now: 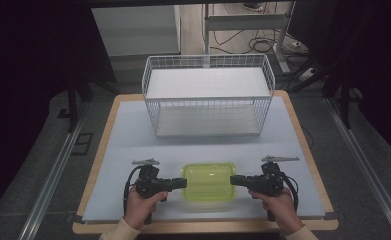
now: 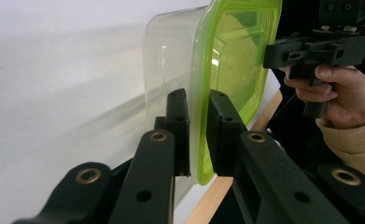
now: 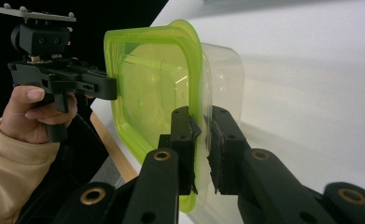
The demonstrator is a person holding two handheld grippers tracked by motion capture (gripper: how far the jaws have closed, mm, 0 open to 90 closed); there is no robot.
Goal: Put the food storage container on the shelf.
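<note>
Both claws on the container, one per short side. Left claw pinches the left rim: in the left gripper view my jaws clamp the green lid edge, one pad on the clear tub side, one on the lid side, left claw pressed tight on it. Right claw does the same on the opposite rim; in the right gripper view the right claw has the lid lip and the tub wall squeezed between the pads. Pad lining on the right claw looks frayed at the edges. Container sits at the near middle of the bench, on the pale grey mat, lid on top, long side across. Can't tell from the high view whether it rests on the mat or is just off it. Left hand and right hand come in from the near edge, beige sleeves showing. White wire basket stands at the far side of the bench, well apart from the container, open top, white panel inside.
</note>
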